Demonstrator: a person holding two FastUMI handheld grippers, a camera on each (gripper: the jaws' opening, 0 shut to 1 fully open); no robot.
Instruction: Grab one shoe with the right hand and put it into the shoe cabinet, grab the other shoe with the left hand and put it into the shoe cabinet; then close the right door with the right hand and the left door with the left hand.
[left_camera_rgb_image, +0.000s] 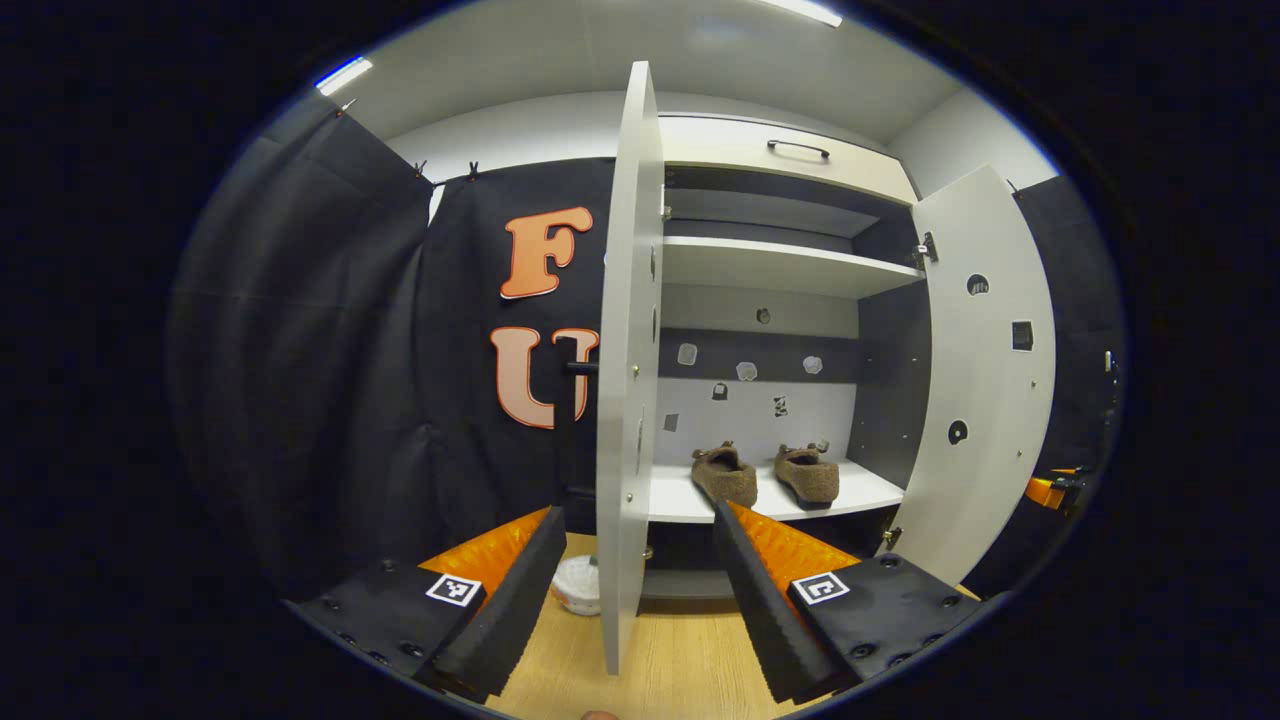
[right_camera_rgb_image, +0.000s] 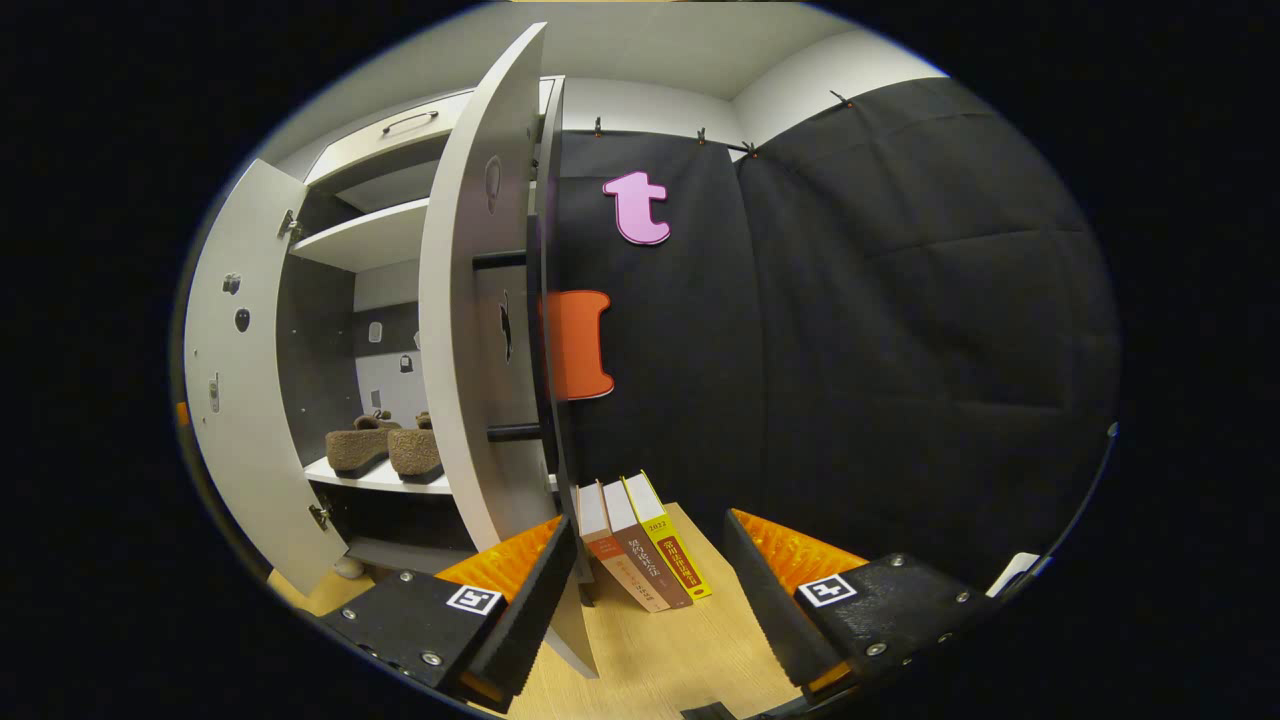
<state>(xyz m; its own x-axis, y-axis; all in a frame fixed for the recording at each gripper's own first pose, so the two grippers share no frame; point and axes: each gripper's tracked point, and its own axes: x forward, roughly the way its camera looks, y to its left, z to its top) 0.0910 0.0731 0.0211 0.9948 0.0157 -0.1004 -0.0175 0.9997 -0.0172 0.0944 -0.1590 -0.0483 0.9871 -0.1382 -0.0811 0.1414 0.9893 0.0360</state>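
Both shoes (left_camera_rgb_image: 765, 475) inside shoe cabinet (left_camera_rgb_image: 780, 268)

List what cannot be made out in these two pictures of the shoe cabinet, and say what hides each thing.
- White round thing on the floor, left gripper view: partly behind the left door; what it is stays unclear.
- Small stickers on the cabinet's back wall: too small to read.
- Shoes, right gripper view: the right door covers part of one.
- Books: titles too small.

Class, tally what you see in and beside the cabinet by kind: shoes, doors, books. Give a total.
Shoes: 2
Doors: 2
Books: 3
Total: 7
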